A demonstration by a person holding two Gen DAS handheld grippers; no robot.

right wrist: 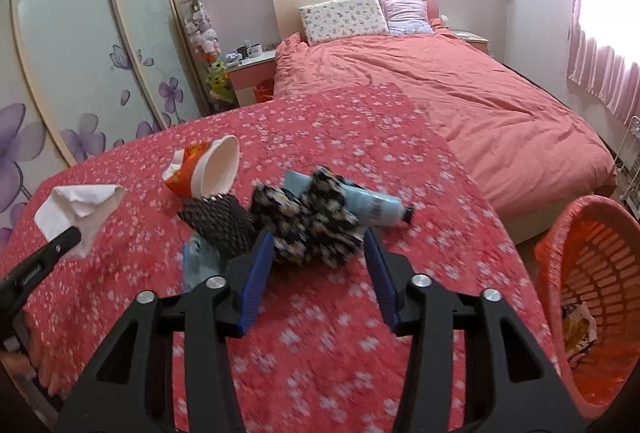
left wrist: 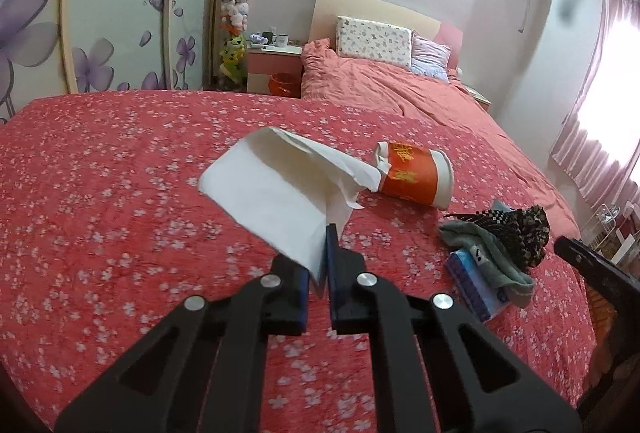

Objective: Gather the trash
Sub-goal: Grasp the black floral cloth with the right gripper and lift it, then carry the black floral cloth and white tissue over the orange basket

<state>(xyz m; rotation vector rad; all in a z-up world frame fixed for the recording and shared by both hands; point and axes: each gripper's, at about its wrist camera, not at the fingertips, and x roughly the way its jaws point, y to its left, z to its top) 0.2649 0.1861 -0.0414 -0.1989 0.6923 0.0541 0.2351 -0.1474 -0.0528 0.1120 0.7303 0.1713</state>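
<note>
My left gripper [left wrist: 322, 257] is shut on a white tissue [left wrist: 272, 193], which hangs up off the red floral bedspread [left wrist: 120, 193]. The right wrist view shows the same tissue [right wrist: 80, 209] in the left gripper [right wrist: 68, 239] at far left. A crushed orange paper cup [left wrist: 416, 177] [right wrist: 212, 169] lies on its side just beyond. My right gripper [right wrist: 318, 237] stands open, its blue fingers [right wrist: 260, 265] either side of a black patterned cloth [right wrist: 316, 225] [left wrist: 516, 237]. The pads are close to its sides; I see no squeeze.
A dark mesh sleeve [right wrist: 220, 221], a light blue tube [right wrist: 376, 209], a green towel [left wrist: 480, 245] and a blue box [left wrist: 472, 285] crowd the cloth. An orange slatted basket [right wrist: 592, 273] with some wrappers inside stands at right, off the bed. Pillows and a nightstand are farther back.
</note>
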